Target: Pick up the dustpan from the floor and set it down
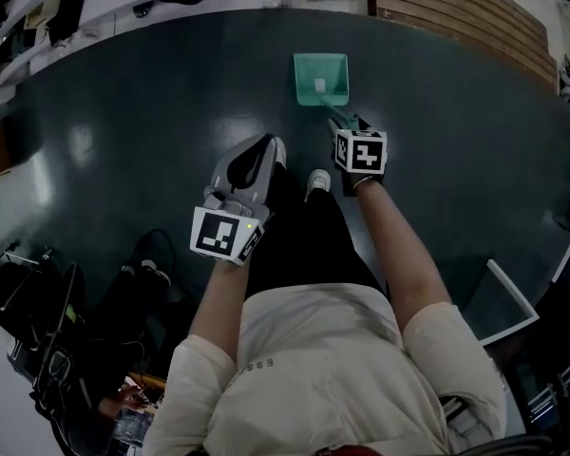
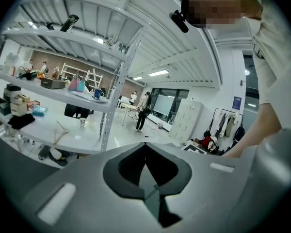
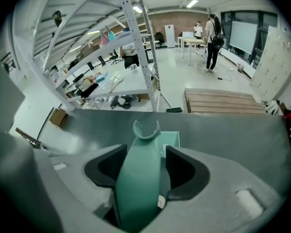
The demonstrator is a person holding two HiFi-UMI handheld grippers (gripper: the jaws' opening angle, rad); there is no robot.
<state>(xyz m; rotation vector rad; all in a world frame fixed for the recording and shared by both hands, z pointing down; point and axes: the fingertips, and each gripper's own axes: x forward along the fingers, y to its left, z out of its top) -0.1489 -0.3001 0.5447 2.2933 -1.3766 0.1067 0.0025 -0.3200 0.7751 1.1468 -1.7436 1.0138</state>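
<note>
Dark glossy floor [image 1: 123,112], green dustpan [image 1: 321,77] resting on it, slatted wooden platform [image 1: 456,12] at far edge

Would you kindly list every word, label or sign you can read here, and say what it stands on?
"ESS": small print on the person's shirt; the letters after it are unreadable.
White label on the dustpan: too small to read.
Blue wall sign: blurred, unreadable.
</note>
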